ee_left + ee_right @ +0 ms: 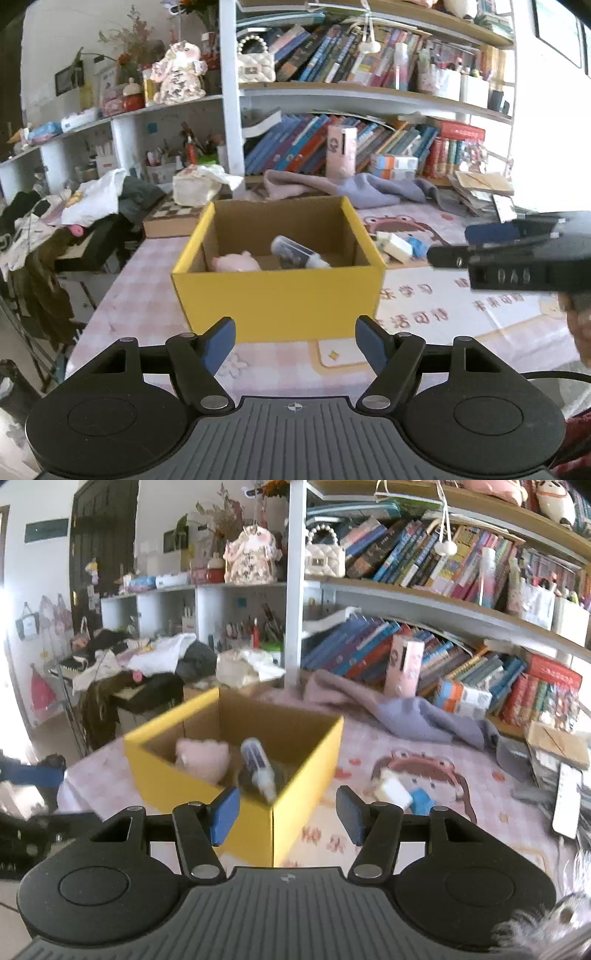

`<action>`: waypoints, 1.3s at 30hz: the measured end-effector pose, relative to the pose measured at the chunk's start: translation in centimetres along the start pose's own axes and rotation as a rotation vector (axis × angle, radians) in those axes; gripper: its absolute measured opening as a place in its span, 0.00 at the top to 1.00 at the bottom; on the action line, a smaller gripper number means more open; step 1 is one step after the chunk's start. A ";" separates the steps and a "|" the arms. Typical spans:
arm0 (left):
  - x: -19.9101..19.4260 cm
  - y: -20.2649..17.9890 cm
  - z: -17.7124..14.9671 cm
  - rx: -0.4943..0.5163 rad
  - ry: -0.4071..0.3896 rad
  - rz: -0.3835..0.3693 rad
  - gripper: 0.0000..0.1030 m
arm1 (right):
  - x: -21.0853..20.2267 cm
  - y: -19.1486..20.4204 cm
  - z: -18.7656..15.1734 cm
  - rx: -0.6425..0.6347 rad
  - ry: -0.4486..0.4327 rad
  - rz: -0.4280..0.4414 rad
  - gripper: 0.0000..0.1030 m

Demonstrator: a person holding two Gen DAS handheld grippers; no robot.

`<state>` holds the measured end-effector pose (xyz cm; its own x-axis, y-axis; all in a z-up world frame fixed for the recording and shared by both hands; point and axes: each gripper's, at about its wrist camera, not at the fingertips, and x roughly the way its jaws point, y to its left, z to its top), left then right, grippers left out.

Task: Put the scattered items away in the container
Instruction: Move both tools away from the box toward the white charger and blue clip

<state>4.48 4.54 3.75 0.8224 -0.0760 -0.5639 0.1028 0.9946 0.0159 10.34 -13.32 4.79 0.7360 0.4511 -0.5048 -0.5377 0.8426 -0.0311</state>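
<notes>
Right wrist view: we read the scene from its left side across to its right.
Left tool [295, 341]: we see its blue pads standing apart with nothing between them, held just short of the near wall of the yellow box [277, 302].
Box contents: a pink soft toy [201, 758] lies toward the left, and a clear bottle [258, 768] lies beside it, its long axis tilted toward the box's near corner.
Right tool [286, 814]: we find it partly open and empty, hovering over the near corner of the box.
Loose items: a white block [391, 790] and a small blue piece [421, 801] lie touching each other on the counter [369, 746], just right of the box and outside it.
Key relation: from the right tool these two lie ahead and to the right, close by; from the left tool they lie beyond the box's right wall, well apart.
Nearer hand: we judge the right one better placed for the next pick.
White block's long axis: it appears to run aslant across the pads' line, so we would expect a slight wrist turn to be needed.
Far right: a white remote-like bar [567, 801] lies at the counter's edge near stacked papers; whether it belongs to the task we cannot tell.
</notes>
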 end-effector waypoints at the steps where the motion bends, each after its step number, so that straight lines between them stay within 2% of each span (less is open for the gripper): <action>1: -0.1 -0.3 -0.2 0.003 0.001 -0.006 0.29 | -0.4 0.3 -0.6 -0.006 0.006 -0.005 0.46; 7: 0.0 -2.3 -1.7 0.037 0.030 -0.061 0.25 | -2.2 2.1 -4.1 -0.069 0.043 -0.036 0.43; 14: 0.3 -4.2 -2.5 0.089 0.045 -0.108 0.23 | -3.4 1.3 -5.5 -0.028 0.088 -0.088 0.41; 16: 0.6 -4.8 -2.6 0.093 0.056 -0.126 0.19 | -3.5 0.8 -5.9 -0.003 0.117 -0.094 0.40; 20: 1.3 -6.1 -2.8 0.114 0.079 -0.160 0.19 | -3.6 -0.1 -6.7 0.013 0.167 -0.118 0.39; 26: 2.5 -8.3 -2.2 0.159 0.087 -0.212 0.18 | -4.0 -1.8 -7.4 0.016 0.185 -0.163 0.34; 39: 7.1 -14.1 0.2 0.266 0.104 -0.314 0.18 | -3.3 -8.4 -8.1 0.097 0.230 -0.240 0.34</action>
<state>8.95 -10.05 -0.30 0.6686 -0.3515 -0.6552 0.4914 0.8703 0.0345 9.10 -24.28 -0.24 0.7190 0.1674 -0.6745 -0.3105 0.9457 -0.0963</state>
